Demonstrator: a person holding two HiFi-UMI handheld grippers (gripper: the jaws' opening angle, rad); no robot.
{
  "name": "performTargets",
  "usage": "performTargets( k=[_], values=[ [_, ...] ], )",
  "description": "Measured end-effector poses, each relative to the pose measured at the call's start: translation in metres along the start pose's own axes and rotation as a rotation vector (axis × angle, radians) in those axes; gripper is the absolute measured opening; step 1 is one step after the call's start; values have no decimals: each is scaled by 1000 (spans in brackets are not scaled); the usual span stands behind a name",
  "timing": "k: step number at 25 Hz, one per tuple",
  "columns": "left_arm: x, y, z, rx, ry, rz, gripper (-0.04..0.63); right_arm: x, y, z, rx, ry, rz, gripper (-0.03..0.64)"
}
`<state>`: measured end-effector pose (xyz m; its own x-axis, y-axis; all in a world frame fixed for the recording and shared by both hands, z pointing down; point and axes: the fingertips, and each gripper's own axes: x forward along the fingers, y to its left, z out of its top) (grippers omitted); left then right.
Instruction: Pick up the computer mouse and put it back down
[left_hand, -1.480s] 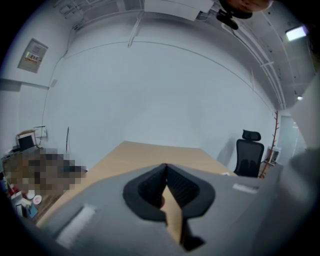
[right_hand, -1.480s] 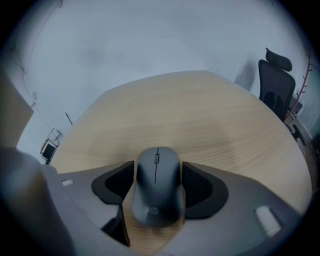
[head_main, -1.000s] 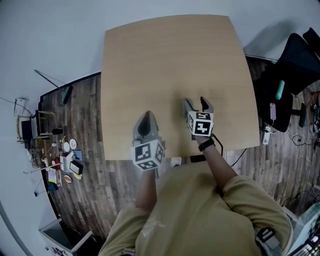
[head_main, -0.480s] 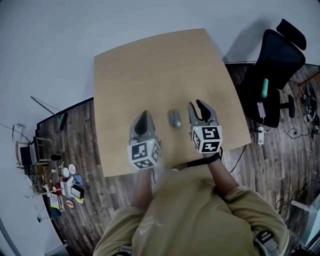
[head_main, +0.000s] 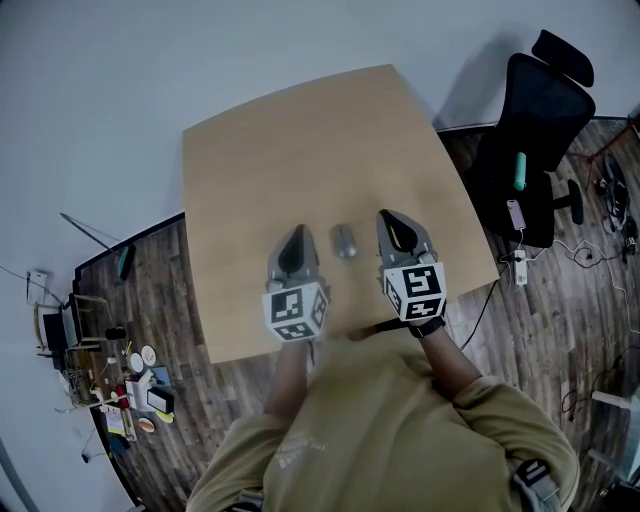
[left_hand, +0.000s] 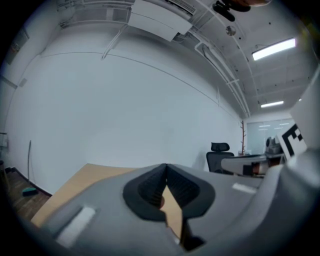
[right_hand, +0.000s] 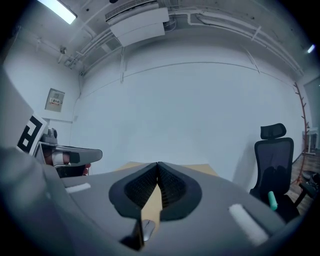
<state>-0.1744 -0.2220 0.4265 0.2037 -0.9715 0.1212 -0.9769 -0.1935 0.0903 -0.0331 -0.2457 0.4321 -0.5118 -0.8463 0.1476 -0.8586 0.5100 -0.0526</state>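
Nearest to me in the head view is the person's tan shirt (head_main: 380, 430), with both forearms reaching forward from it. Each arm ends in a cube with square markers, the left cube (head_main: 296, 310) and the right cube (head_main: 416, 290) side by side above the near edge of the surface (head_main: 300, 140).

Just past the cubes, the left hand-held gripper (head_main: 297, 232) points away from me. In the left gripper view its jaws meet at the tips and nothing is between them. The right hand-held gripper (head_main: 386, 216) points the same way. Its jaws have just been closing and now stand together, and the right gripper view shows nothing between them.

The grey computer mouse (head_main: 344, 241) lies on the light wooden surface between the two hand-held grippers, apart from both. In the right gripper view it shows low down, through the gap beneath the closed jaws.

Beyond the mouse the surface runs on bare to its far edge, which stands against a plain white wall (head_main: 150, 70).

To the right, off the surface, a black office chair (head_main: 530, 120) stands on the dark wooden floor (head_main: 160, 290), with a teal object (head_main: 521, 170) on it. To the left, a cluster of small items (head_main: 130, 385) sits on the floor, too small to tell apart.
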Motion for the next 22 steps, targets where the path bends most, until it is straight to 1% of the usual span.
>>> performTargets(
  k=[15,19,22],
  values=[
    [-31,-16,-4,4,-13,-14,2,-34,15,8,-41,-48,3,8],
    [-48,-18,-3,4,-21,-25,2,-48,29,9,-48,-60,11,8],
    [-63,-20,-3,9,-29,-33,2,-61,45,11,-75,-72,29,8]
  ],
)
